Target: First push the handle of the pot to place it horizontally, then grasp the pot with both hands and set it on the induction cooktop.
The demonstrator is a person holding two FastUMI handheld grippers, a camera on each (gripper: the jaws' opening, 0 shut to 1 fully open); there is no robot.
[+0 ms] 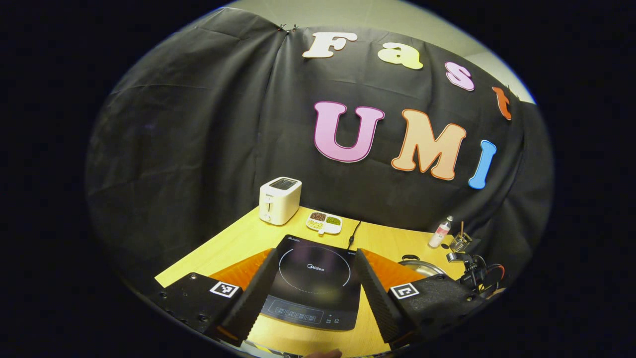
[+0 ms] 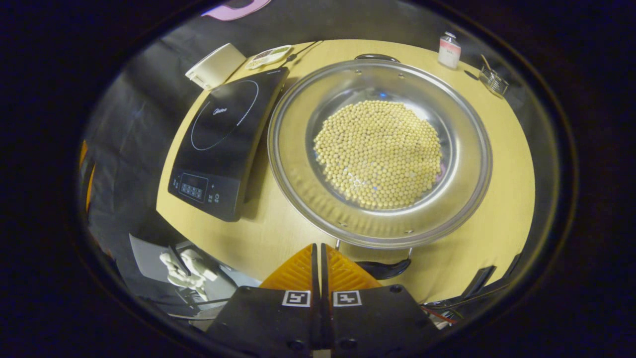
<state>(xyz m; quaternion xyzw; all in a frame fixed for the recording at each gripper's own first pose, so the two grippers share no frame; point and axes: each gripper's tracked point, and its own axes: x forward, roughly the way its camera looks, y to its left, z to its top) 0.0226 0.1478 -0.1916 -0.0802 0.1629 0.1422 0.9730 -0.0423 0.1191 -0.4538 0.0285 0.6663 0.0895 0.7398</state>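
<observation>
Soybeans (image 2: pixel 378 153) inside pot (image 2: pixel 298 164) beyond pressed-together right claw (image 2: pixel 318 258); toaster (image 1: pixel 279 200) past spread left claw (image 1: pixel 312 293).

1. In the left gripper view, the pot (image 1: pixel 421 267) is largely hidden behind the right finger of the left hand-held gripper (image 1: pixel 312 293).
2. In the right gripper view, the pot's near handle (image 2: pixel 382 269) is partly covered by the right hand-held gripper (image 2: pixel 319 268).
3. The toaster (image 2: pixel 215 65) is cut off at the far-left edge.
4. The contents of the small dish (image 1: pixel 324 222) are too small to tell.
</observation>
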